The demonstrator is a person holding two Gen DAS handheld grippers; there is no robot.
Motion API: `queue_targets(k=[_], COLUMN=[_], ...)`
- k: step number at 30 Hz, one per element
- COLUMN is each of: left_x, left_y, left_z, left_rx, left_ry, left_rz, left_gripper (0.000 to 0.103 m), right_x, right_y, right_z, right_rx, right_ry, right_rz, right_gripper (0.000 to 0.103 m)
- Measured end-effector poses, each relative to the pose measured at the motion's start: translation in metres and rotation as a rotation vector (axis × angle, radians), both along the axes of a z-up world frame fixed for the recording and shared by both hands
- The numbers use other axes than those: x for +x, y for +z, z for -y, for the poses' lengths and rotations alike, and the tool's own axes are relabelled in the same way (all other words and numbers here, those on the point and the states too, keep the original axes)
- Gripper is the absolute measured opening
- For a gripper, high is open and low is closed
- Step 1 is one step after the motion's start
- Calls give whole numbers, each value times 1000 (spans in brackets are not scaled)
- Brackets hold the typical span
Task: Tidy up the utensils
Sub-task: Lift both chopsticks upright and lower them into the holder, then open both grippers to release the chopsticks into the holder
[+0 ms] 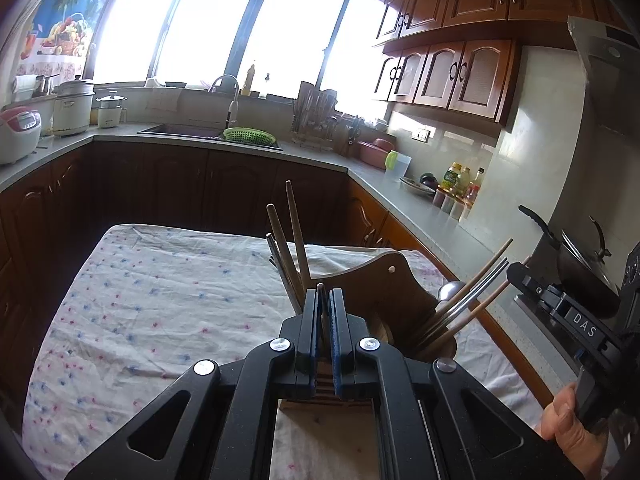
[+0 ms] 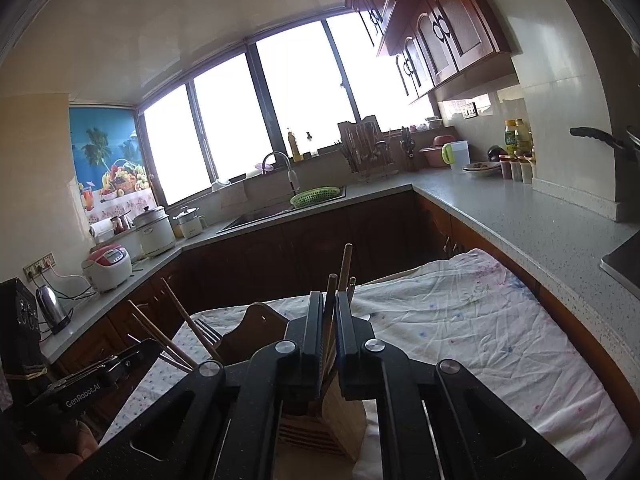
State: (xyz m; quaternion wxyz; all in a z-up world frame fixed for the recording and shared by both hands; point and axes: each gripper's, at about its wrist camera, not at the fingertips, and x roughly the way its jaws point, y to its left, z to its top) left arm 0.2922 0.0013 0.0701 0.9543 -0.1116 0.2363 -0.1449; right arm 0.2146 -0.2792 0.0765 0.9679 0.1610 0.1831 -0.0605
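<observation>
A wooden utensil holder (image 1: 386, 280) stands on the flowered tablecloth (image 1: 160, 300) right in front of both grippers. My left gripper (image 1: 323, 294) is shut on a thin dark chopstick (image 1: 320, 289), whose tip pokes out between the blue pads just over the holder. My right gripper (image 2: 329, 300) is shut on a light wooden chopstick (image 2: 331, 292) that runs down into the holder's slatted box (image 2: 344, 416). More chopsticks (image 1: 298, 232) and a metal spoon (image 1: 450, 290) lean in its compartments. A fork (image 2: 208, 334) stands in it too.
A grey L-shaped counter (image 2: 520, 208) wraps around the table, with a sink (image 1: 180, 130), a green basket (image 1: 248, 135), rice cookers (image 1: 18, 132) and bottles (image 1: 456, 180). A wok (image 1: 580, 276) sits on the stove at the right. A hand (image 1: 568, 420) holds the right tool.
</observation>
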Motion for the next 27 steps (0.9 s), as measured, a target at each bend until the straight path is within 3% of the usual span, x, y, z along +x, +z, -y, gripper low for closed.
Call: queue_targets(k=[9, 17, 19, 23, 27], left_x=[-4, -9, -13, -25, -40], left_y=[-4, 0, 3, 5, 6], left_z=[-1, -6, -5, -7, -10], left_rx=[4, -3, 0, 3, 7], left_ry=[2, 10, 14, 29, 51], left_rz=[-7, -24, -21, -5, 9], left_gripper=[4, 7, 17, 30, 49], right_x=[2, -1, -5, -16, -28], right_y=[0, -5, -5, -1, 2], right_z=[1, 2, 2, 1, 0], right_rx=[7, 36, 47, 56, 66], right_ry=[2, 12, 13, 11, 10], right_rz=[-7, -9, 2, 26, 53], right_gripper=[6, 14, 33, 50, 82])
